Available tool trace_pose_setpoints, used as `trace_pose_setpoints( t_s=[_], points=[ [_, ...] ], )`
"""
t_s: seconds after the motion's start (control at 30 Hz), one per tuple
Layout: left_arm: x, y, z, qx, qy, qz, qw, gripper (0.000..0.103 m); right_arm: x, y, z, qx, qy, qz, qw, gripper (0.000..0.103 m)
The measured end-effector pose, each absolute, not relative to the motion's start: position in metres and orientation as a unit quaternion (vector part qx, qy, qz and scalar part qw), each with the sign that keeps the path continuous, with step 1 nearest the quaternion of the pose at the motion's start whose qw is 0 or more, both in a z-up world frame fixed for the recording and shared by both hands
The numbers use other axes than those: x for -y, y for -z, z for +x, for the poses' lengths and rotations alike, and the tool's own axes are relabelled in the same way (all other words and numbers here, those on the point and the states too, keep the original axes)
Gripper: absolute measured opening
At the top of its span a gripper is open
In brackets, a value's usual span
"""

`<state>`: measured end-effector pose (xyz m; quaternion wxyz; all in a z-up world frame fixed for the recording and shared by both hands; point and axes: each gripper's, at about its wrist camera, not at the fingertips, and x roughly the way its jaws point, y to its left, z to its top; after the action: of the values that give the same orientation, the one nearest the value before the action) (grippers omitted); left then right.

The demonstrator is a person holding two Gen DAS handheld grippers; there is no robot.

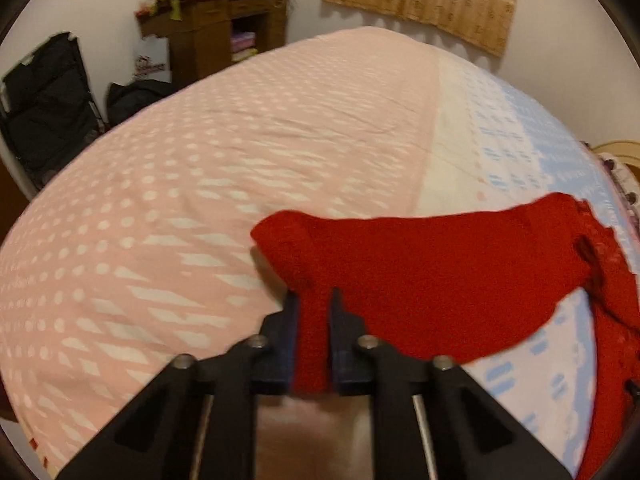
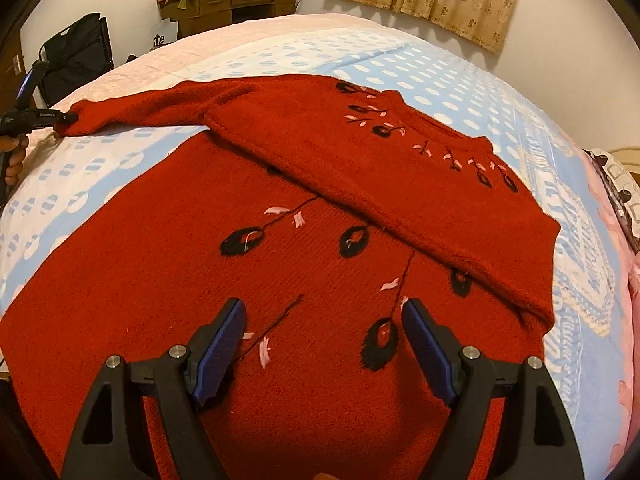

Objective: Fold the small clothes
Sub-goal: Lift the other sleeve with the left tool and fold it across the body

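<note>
Left gripper (image 1: 314, 300) jaws pinch the cuff of the red sweater's (image 2: 280, 272) sleeve (image 1: 420, 276), stretched out toward the left edge of the bed (image 1: 200, 180). Right gripper (image 2: 324, 312) hovers over the sweater's lower body, jaws spread wide, nothing between them. Sweater lies flat across the blue-dotted sheet (image 2: 400, 64), other sleeve folded over the chest; black and pink floral embroidery faces up. Beyond the far edge: cluttered wooden dresser (image 2: 236, 4), patterned curtain (image 2: 432, 0), black folded chair (image 1: 48, 108) at left. Nothing lies in the way on the bed.
</note>
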<state>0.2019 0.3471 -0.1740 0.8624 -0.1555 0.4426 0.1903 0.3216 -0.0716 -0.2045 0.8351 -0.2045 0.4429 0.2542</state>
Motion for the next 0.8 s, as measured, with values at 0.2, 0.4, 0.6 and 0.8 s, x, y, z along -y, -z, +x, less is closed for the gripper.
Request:
trace_pose_setpoints(
  t_s=[0.2, 0.4, 0.6, 0.8],
  points=[
    [-0.346, 0.152, 0.197, -0.424, -0.162, -0.19, 0.871, 0.011, 0.072, 0.204, 0.319, -0.443, -0.256, -0.196, 0.837, 0.081],
    [-0.345, 0.112, 0.204, -0.38, -0.14, -0.225, 0.886, 0.011, 0.076, 0.198, 0.315, -0.437, -0.257, -0.191, 0.84, 0.081],
    [-0.33, 0.071, 0.216, -0.345, -0.118, -0.226, 0.903, 0.011, 0.084, 0.196, 0.316, -0.44, -0.252, -0.188, 0.841, 0.081],
    [-0.315, 0.03, 0.225, -0.305, -0.083, -0.239, 0.918, 0.011, 0.091, 0.194, 0.315, -0.439, -0.249, -0.179, 0.845, 0.081]
  ],
)
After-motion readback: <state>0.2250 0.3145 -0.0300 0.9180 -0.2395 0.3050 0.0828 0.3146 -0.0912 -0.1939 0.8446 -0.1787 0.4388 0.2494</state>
